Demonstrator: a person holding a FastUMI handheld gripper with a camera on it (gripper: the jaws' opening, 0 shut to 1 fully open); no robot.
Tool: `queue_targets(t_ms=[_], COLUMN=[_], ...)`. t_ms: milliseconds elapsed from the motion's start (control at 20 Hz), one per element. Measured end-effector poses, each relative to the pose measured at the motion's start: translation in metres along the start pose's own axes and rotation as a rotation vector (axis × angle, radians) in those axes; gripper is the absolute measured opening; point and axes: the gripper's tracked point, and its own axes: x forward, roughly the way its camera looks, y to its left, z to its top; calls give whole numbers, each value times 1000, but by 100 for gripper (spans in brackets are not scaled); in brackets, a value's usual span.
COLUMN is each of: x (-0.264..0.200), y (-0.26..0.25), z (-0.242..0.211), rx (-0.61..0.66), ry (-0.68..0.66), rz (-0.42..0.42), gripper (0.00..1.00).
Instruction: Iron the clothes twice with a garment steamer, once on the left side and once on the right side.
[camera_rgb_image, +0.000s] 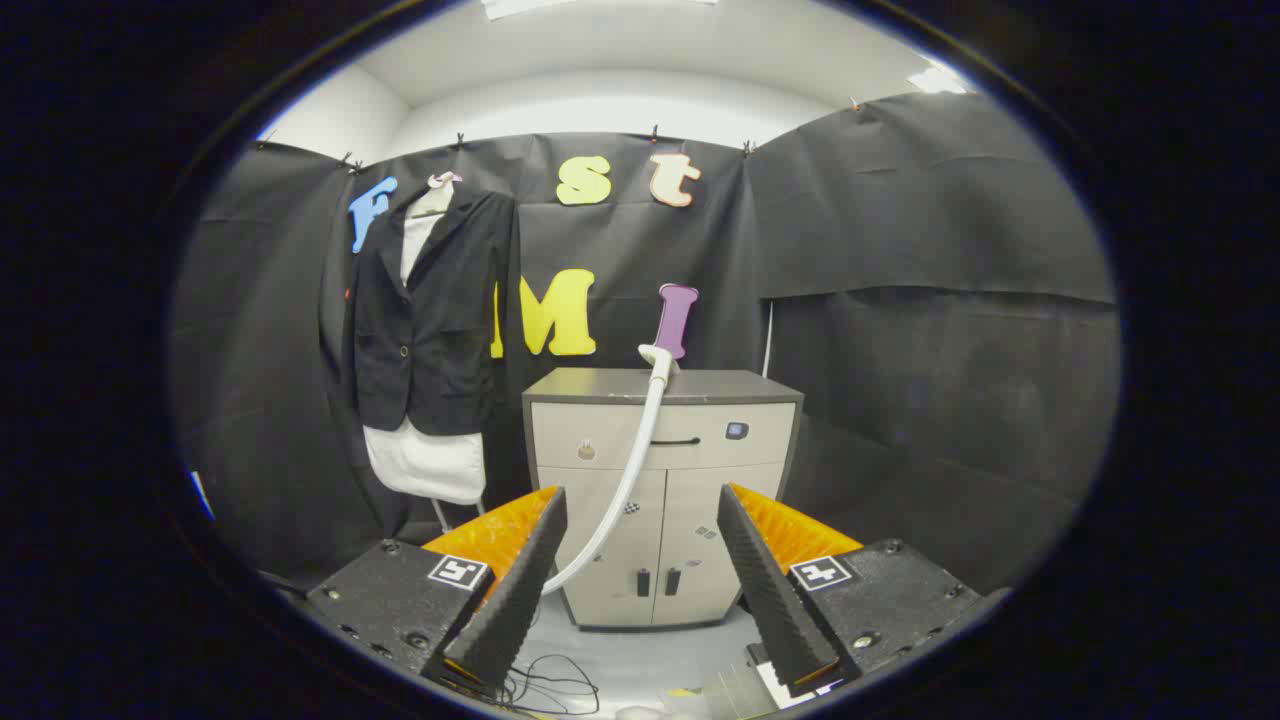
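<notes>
The claw has two wedge-shaped fingers with ribbed inner faces, standing wide apart. Each sits on a black block with screws and a small square black-and-white marker.

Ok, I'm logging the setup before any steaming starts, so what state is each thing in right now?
hand-held gripper: open, fingers spread, nothing between them.
garment steamer head: resting on top of the cabinet, ungrasped.
steamer hose: hanging down the cabinet front.
black blazer: hung on a hanger over a white garment, lower button fastened.
cabinet: drawer and both doors closed.
</notes>
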Motion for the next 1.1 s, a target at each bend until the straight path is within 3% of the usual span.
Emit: queue_targets(t_ms=[1100], x=[23], y=[-6], z=[15], rx=[15], ry=[5], rz=[-10], gripper=[95])
